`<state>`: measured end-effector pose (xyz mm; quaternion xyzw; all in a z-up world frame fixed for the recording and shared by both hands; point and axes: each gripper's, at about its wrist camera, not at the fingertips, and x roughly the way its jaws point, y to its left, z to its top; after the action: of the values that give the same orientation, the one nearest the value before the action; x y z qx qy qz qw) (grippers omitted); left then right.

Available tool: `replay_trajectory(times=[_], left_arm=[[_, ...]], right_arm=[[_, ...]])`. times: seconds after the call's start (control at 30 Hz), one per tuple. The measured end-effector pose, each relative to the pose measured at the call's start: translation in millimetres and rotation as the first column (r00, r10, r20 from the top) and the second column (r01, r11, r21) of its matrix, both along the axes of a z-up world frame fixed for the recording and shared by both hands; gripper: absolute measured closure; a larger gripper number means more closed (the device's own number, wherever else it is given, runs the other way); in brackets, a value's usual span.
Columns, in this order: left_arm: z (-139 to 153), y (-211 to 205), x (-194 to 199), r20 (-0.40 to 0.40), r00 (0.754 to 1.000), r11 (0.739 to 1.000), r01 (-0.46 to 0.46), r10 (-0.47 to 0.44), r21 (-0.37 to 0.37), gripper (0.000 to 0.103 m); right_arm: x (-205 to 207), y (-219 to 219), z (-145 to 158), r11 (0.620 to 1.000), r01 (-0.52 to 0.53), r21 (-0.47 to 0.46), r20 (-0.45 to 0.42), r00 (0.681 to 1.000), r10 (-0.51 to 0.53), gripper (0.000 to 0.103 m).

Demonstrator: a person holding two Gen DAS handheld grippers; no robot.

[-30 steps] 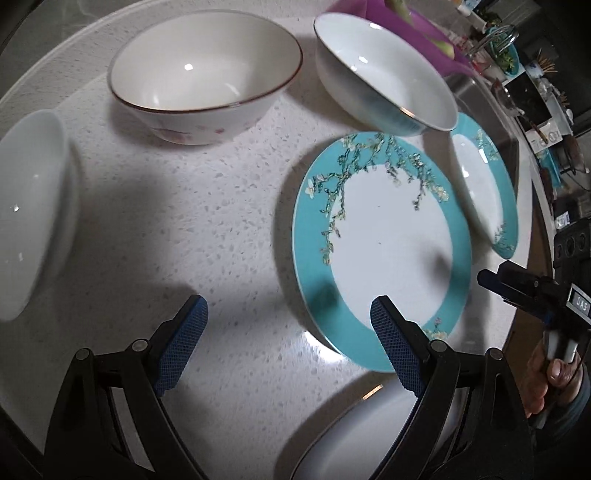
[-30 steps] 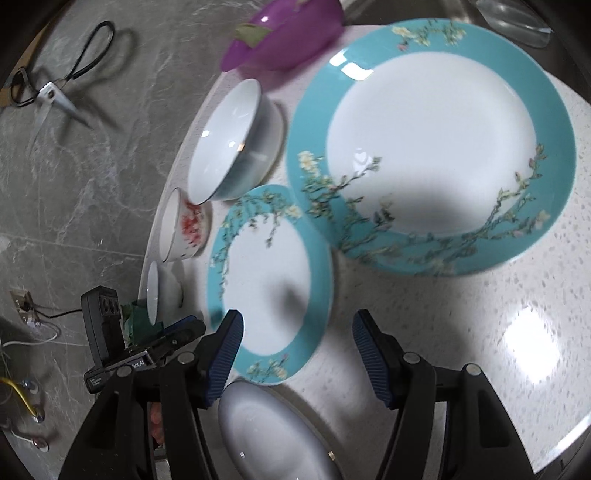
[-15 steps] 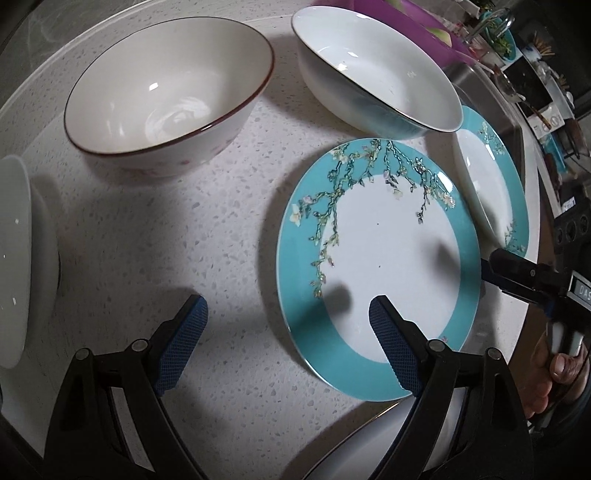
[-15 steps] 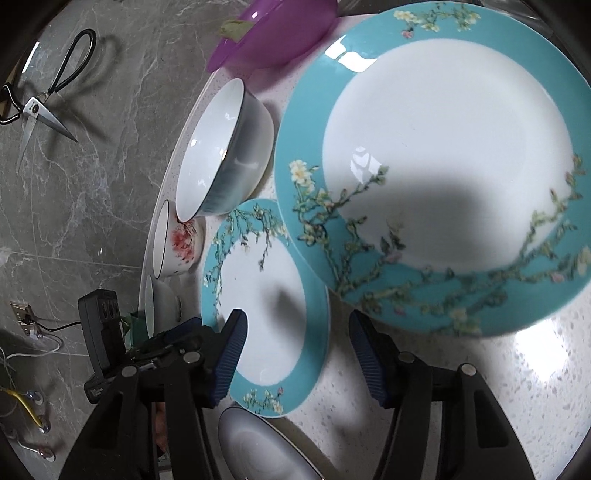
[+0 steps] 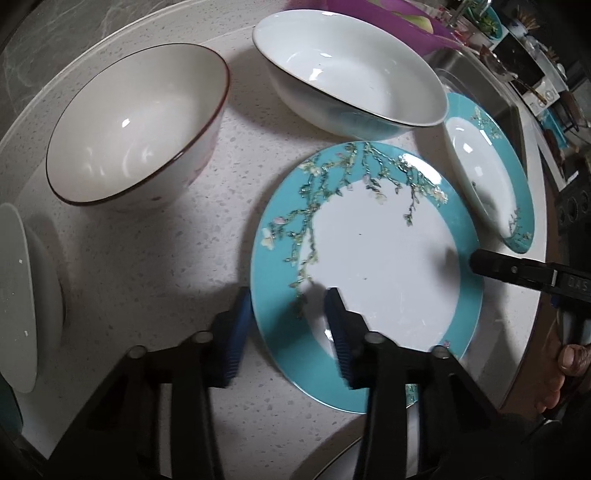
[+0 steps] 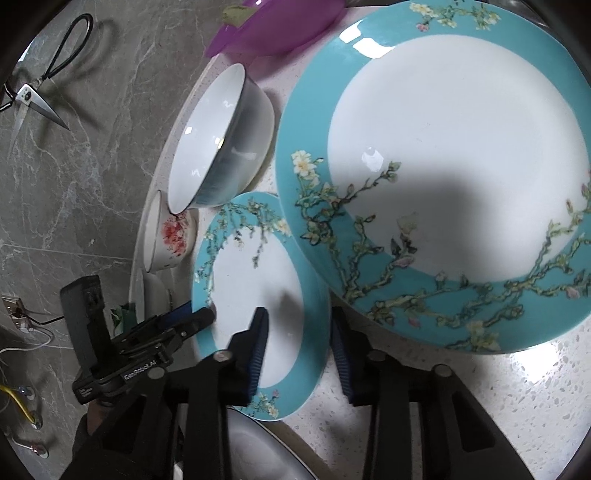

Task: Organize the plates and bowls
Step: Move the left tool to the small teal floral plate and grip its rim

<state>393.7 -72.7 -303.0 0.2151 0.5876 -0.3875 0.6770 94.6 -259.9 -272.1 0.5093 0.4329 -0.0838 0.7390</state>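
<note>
A small teal plate with blossom branches (image 5: 369, 266) lies on the white speckled counter (image 5: 147, 258). My left gripper (image 5: 286, 332) straddles its left rim, jaws partly closed, one finger over the plate and one outside. My right gripper (image 6: 299, 350) straddles the opposite rim of the same plate (image 6: 251, 280), jaws also narrowed. A larger teal plate (image 6: 443, 166) lies beside it. A red-rimmed bowl (image 5: 136, 133) and a white bowl (image 5: 351, 70) stand behind.
A purple bowl (image 5: 388, 14) sits at the back by the sink. A white dish (image 5: 18, 302) is at the left edge and another white dish (image 6: 266, 450) lies near me. Scissors (image 6: 40, 92) lie on the grey floor beside the counter edge.
Both grippers moved forward onto the small teal plate's rims and narrowed their jaws from wide open. The plate has not moved.
</note>
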Motion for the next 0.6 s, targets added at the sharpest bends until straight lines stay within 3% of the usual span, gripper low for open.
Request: replay_trajectory(times=[0.13, 0.6], left_arm=[[0.4, -0.7, 0.4, -0.009, 1.000, 1.000, -0.018, 0.018, 0.001, 0.069], [1.7, -0.2, -4.2, 0.013, 0.998, 0.998, -0.055, 0.055, 0.006, 0.079]], right_arm=[[-0.5, -2.5, -1.7, 1.000, -0.005, -0.025, -0.035, 0.999, 0.004, 0.090], [6.5, 2.3, 4.1, 0.991, -0.051, -0.123, -0.073, 0.996, 0.043, 0.090]])
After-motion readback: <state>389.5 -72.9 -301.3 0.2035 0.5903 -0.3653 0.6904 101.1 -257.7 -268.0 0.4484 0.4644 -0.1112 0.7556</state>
